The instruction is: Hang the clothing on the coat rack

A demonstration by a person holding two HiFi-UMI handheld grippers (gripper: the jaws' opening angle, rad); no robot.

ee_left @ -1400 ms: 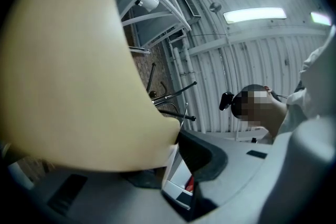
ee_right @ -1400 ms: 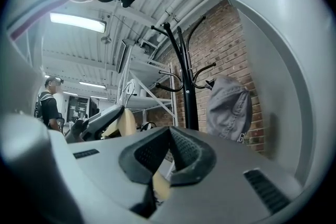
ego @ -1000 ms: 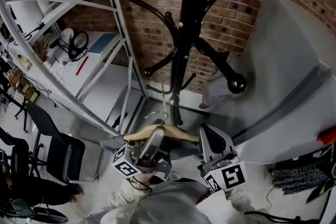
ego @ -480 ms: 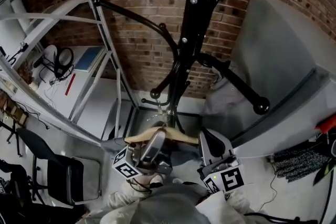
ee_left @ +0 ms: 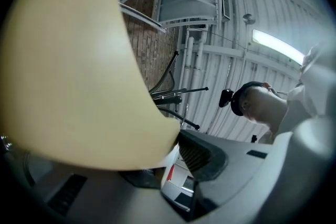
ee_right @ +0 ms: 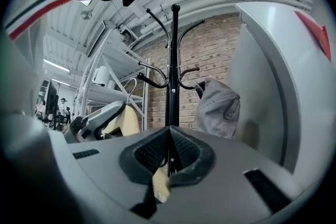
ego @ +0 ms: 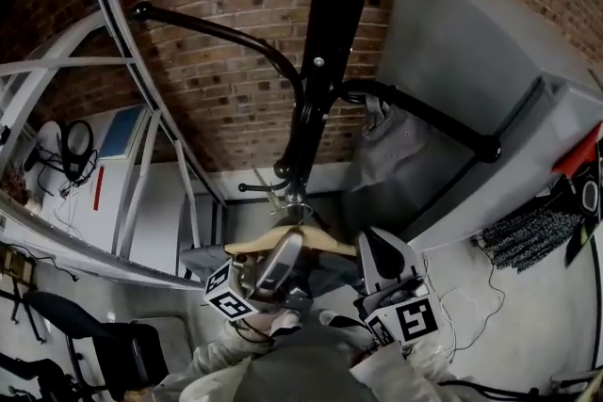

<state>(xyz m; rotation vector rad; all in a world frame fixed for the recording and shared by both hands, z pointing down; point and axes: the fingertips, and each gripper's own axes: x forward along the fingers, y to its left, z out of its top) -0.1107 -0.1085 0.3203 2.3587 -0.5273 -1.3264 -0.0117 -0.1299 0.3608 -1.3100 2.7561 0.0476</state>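
A pale wooden hanger (ego: 247,245) lies crosswise low in the head view, its metal hook (ego: 294,208) pointing at the rack. My left gripper (ego: 281,251) is shut on the hanger (ee_left: 68,60), which fills the left gripper view. My right gripper (ego: 373,249) is shut on the other end, where a sliver of the hanger (ee_right: 160,186) shows between its closed pads (ee_right: 185,152). Grey fabric (ego: 325,276) shows under the hanger. The black coat rack (ego: 325,42) stands just beyond. A grey garment (ego: 391,155) hangs from one of its arms (ego: 443,129).
A brick wall (ego: 217,5) backs the rack. White metal shelving (ego: 141,165) stands at the left, a large grey panel (ego: 471,61) at the right. Red-handled tools and a dark brush (ego: 528,235) lie at the far right. A black chair (ego: 104,344) sits at lower left.
The head view has swung upward and closer to the rack, whose arms now spread overhead. Both grippers keep the same hold on the hanger.
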